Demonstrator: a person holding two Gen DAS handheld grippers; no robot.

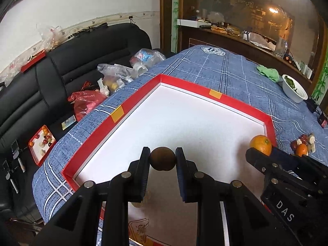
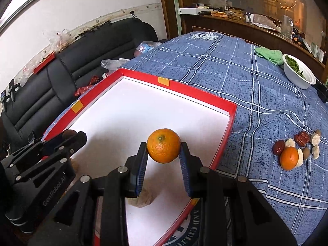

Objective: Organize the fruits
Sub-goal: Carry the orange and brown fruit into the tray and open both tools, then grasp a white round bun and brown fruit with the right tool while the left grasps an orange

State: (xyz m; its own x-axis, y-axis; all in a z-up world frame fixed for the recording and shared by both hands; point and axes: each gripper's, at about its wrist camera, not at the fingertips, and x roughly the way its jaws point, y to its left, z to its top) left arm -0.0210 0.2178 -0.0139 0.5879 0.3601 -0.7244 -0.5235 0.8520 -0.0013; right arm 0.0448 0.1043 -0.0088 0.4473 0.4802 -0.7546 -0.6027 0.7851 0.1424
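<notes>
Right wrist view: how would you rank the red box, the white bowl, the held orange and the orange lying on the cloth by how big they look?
1. Red box
2. White bowl, the held orange: look alike; the orange is nearer the camera, so unranked.
3. Orange on the cloth

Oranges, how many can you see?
2. One orange is pinched in the right gripper over the red box. The other orange lies on the blue cloth among the small fruits. More may be hidden.
</notes>
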